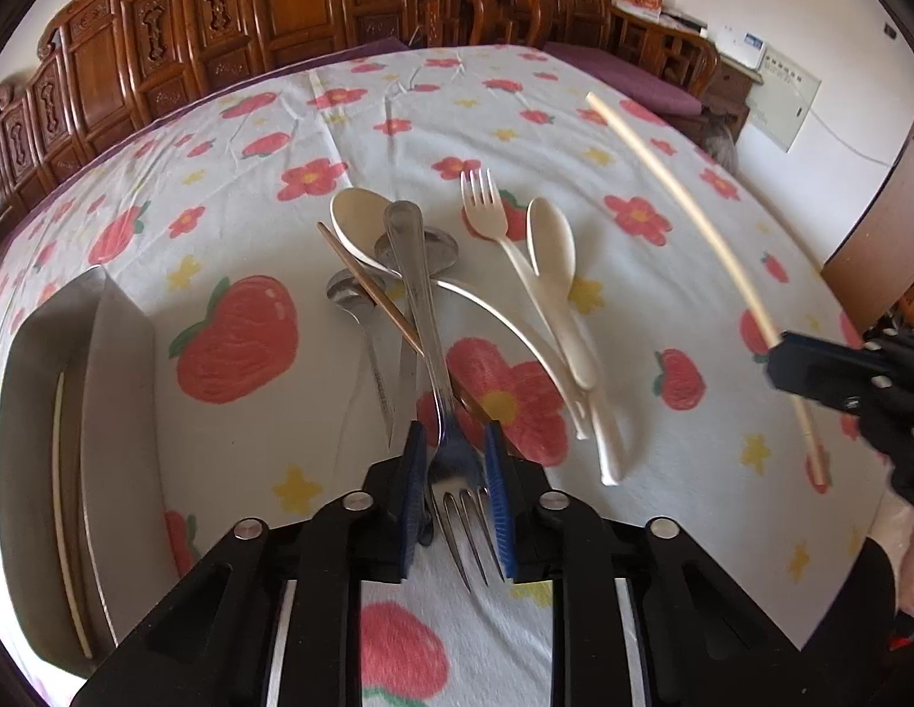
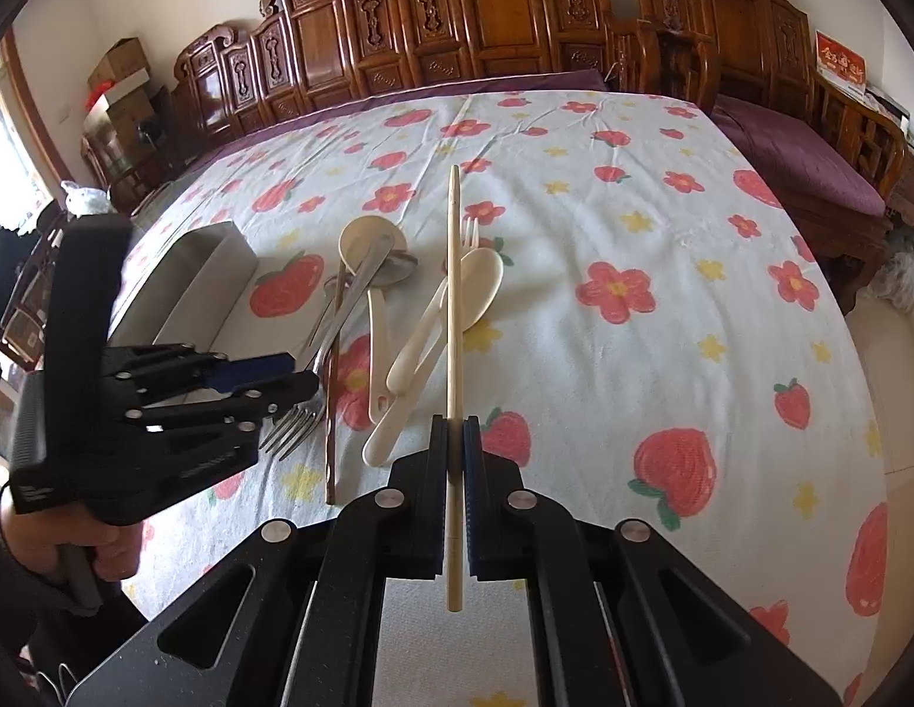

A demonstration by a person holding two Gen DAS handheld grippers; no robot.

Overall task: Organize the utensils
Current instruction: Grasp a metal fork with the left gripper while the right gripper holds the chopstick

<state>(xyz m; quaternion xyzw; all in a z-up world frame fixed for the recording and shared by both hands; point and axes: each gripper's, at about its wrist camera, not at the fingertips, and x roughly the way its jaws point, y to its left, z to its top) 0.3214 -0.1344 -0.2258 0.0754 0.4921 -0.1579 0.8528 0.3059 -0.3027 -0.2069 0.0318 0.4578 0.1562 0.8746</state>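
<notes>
My left gripper (image 1: 457, 442) is shut on a metal fork (image 1: 439, 389), tines toward the camera, over a pile of utensils on the flowered tablecloth (image 1: 663, 306). The pile holds a cream spoon (image 1: 353, 218), a brown chopstick (image 1: 368, 288), metal spoons (image 1: 347, 294), a cream plastic fork (image 1: 486, 200) and a small cream spoon (image 1: 554, 259). My right gripper (image 2: 455, 430) is shut on a pale chopstick (image 2: 454, 294) and holds it above the table; it also shows in the left wrist view (image 1: 680, 206). The left gripper (image 2: 303, 383) shows at the left of the right wrist view.
A grey utensil tray (image 1: 103, 383) lies at the left with a pale chopstick (image 1: 59, 501) in it; it also shows in the right wrist view (image 2: 209, 259). Carved wooden chairs (image 2: 457, 29) line the far edge of the table. The table edge drops off at the right.
</notes>
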